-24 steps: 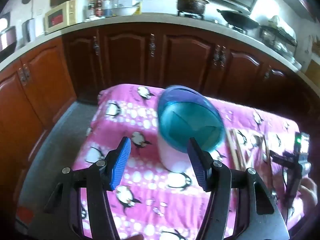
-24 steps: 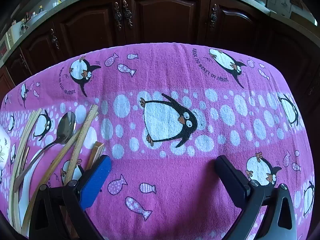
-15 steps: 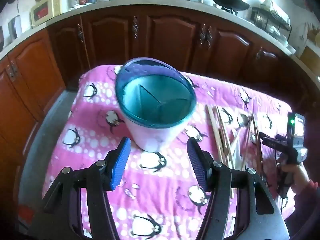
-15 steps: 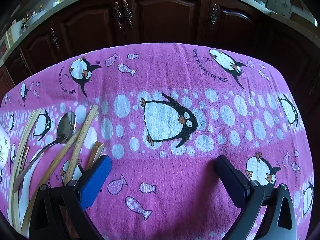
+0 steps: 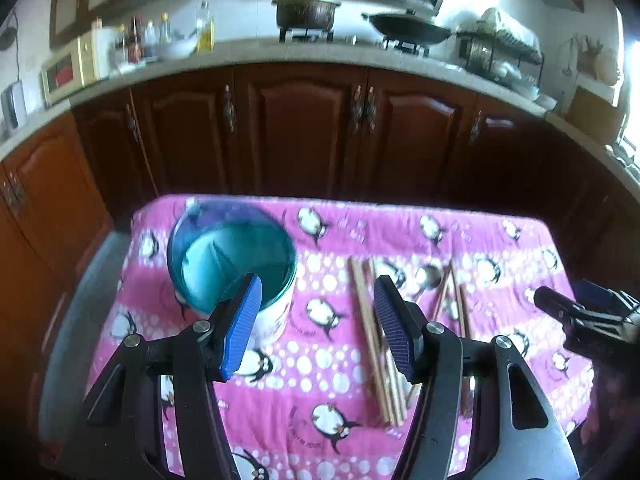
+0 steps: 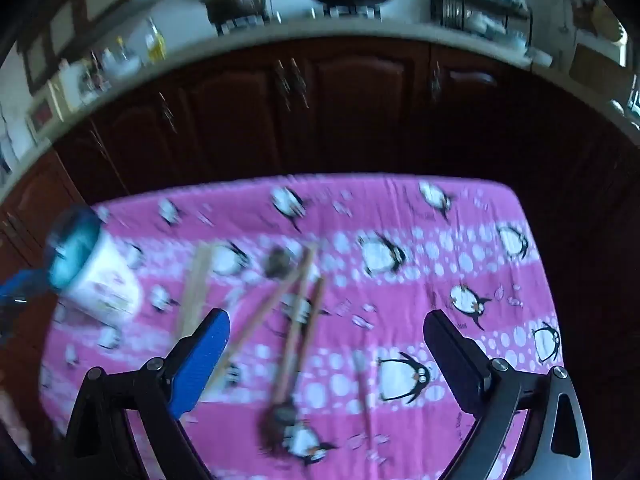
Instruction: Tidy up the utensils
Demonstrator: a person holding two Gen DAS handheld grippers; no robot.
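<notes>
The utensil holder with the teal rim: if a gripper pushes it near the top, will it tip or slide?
The utensil holder looks tall for its base and appears empty, so it is probably light and may tip. The tablecloth under it is soft fabric, so it would likely drag or bunch rather than let it slide.

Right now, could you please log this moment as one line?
left gripper: open, empty | right gripper: open, empty | teal-rimmed white utensil holder: upright, empty | wooden chopsticks, metal spoon: on cloth

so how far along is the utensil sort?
Nothing done: the holder stands upright with no utensils visible inside. Nothing in hand: left gripper and right gripper both have open, empty jaws. Left: chopsticks and spoon lie on the tablecloth.
</notes>
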